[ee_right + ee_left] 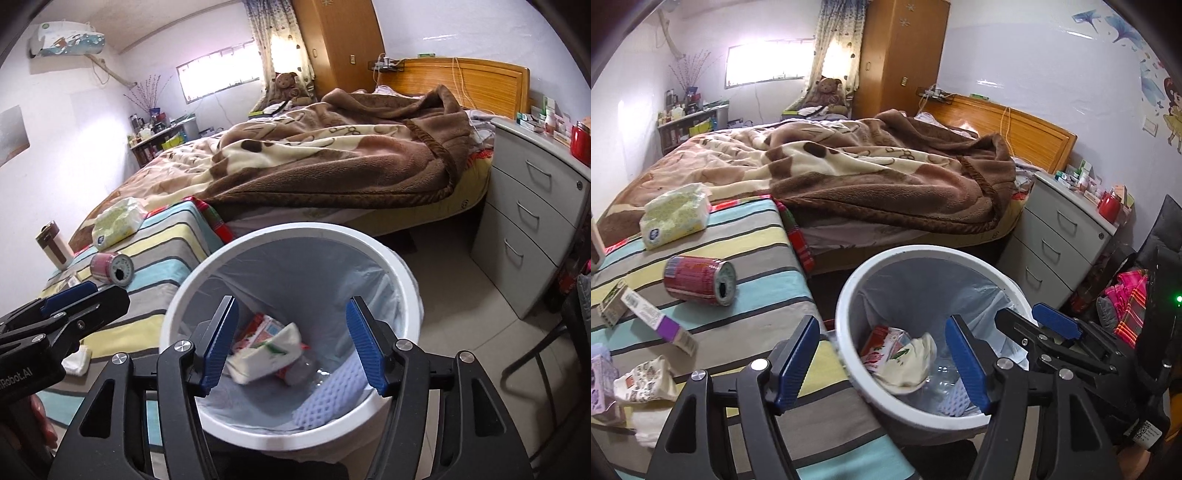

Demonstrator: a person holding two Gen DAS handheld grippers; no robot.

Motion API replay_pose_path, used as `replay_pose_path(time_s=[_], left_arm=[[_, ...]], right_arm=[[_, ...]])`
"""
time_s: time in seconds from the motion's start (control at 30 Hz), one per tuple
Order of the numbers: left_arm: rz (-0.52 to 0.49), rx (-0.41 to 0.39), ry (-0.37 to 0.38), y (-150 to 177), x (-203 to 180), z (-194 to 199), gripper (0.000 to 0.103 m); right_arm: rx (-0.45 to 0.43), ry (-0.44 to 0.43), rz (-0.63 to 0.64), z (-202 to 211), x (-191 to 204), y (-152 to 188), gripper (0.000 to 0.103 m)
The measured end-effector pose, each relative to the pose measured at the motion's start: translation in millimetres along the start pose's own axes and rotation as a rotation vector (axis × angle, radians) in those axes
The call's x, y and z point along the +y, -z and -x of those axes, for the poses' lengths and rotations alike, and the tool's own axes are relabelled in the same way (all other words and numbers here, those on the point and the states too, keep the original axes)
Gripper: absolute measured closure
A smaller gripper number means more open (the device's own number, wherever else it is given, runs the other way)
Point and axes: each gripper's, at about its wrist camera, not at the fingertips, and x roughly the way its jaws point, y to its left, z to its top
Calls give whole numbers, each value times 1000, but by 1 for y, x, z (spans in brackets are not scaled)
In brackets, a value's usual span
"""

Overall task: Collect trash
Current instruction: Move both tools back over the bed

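can [700, 280] lies on its side on the striped surface [764, 291], at ten o'clock from the left gripper [882, 363]. its long way runs left to right. left is nearer. both jaws are open, empty. right gripper [291, 345] is over the bin [402, 273].

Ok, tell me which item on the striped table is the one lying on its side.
The red can, tipped over with its opened top facing the bin; the tissue pack lies flat.

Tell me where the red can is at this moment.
The red can lies on its side on the striped cloth, left of the white bin, between the tissue pack and a small box.
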Motion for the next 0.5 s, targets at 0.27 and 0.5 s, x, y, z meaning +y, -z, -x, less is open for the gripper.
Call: replay_pose_path(time_s=[0.27, 0.5], left_arm=[[21, -19, -37, 6, 20, 23, 33], [86, -50, -105, 16, 57, 49, 33]], right_arm=[[-25, -54, 23, 5, 21, 1, 41], [-25, -145, 67, 6, 51, 5, 41]])
